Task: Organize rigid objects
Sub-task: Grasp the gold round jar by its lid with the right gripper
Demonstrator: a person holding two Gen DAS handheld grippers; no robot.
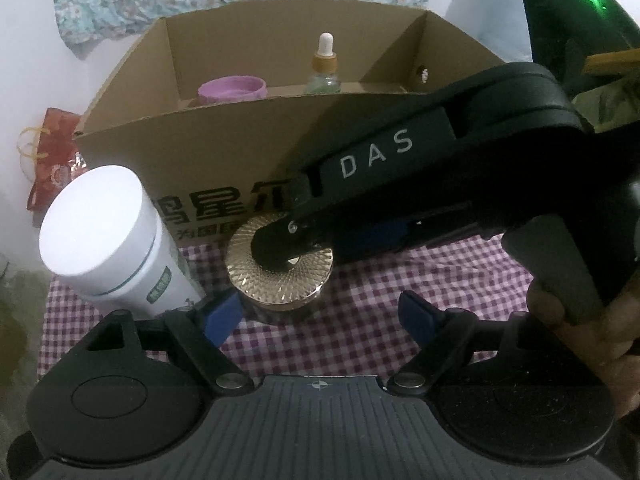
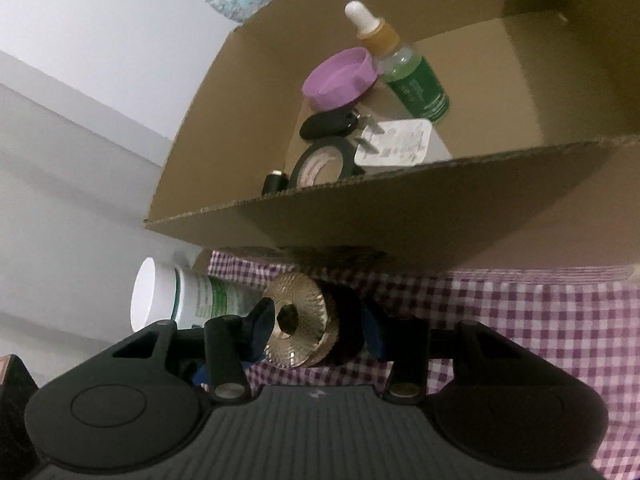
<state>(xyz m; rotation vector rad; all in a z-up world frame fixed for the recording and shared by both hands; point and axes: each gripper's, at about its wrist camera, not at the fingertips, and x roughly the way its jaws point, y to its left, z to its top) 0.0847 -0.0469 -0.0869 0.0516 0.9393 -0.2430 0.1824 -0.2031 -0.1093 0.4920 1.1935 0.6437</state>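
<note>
**Gold-lid jar gripped, box just ahead**

Between my right gripper's (image 2: 316, 330) blue pads sits the gold-lidded jar (image 2: 298, 326), clamped across lid and dark body, tipped on its side in that view. It rests on the checked cloth (image 2: 520, 320), close to the cardboard box (image 2: 400, 216) wall ahead. I took it sideways because the lid is wide and ribbed (a top pinch would prob. slip).

My left gripper (image 1: 320, 312) hangs open just behind the jar, pads touching nothing. The white bottle (image 1: 108, 236) stands just off its left pad; I judge that's my next pick.

Inside the box: dropper bottle (image 2: 412, 80), purple lid (image 2: 340, 78), tape roll (image 2: 324, 162) etc. The jar goes up over the wall next, I reckon.
</note>
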